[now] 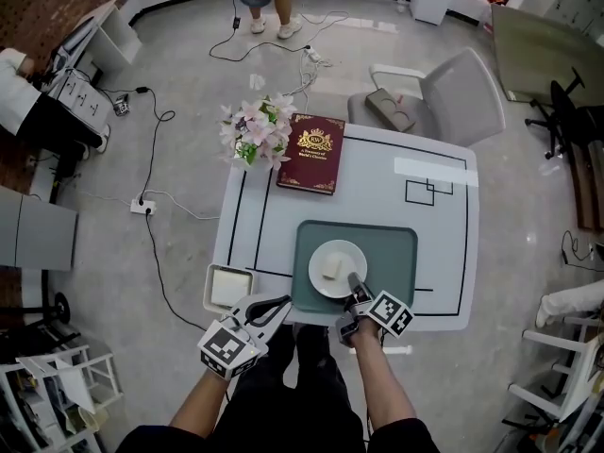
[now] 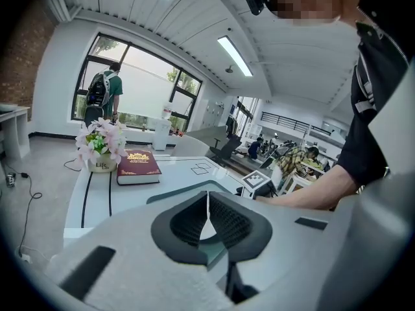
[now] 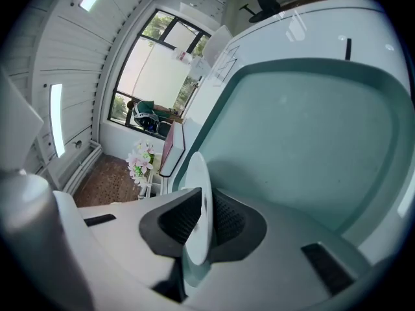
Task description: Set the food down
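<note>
On the white table (image 1: 444, 253), a green tray (image 1: 396, 243) has a round white plate (image 1: 347, 258) within its rim, with one pale block of food (image 1: 331, 268) at the plate's centre. The right gripper (image 1: 355, 281) is clamped on the plate's near edge. The left gripper (image 1: 281, 303) is closed on nothing, just beside a square white dish (image 1: 211, 286) at the table's corner.
</note>
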{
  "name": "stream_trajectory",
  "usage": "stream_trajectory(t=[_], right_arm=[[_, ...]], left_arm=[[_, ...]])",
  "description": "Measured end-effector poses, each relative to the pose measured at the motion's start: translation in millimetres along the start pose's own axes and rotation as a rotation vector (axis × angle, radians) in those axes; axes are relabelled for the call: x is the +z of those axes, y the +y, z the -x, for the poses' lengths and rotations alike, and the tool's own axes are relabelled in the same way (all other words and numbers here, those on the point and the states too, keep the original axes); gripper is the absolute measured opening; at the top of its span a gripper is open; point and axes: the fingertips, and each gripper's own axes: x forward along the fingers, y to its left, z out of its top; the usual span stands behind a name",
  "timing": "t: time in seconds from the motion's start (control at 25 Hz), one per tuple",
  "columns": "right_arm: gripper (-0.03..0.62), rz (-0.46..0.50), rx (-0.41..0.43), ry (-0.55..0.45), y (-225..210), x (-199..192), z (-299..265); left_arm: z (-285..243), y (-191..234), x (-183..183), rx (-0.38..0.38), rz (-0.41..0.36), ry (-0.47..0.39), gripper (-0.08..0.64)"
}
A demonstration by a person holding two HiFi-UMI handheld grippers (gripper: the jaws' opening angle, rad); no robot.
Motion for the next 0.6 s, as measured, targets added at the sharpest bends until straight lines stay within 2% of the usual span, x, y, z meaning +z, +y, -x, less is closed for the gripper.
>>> stream_trajectory(t=[0.12, 0.36, 0.6], right_arm=[[0.03, 0.077, -0.026, -0.005, 1, 3, 2], [0.091, 0.172, -0.061, -0.01, 2, 11, 4], [0.13, 0.336, -0.159, -0.056, -1, 23, 9]], left_arm=[[1, 0, -4, 0.005, 0.008, 0.0, 0.014], [1, -1, -2, -0.002, 0.0, -0.007, 0.014], [5, 2, 0, 0.003, -0.003, -0.007, 0.014]])
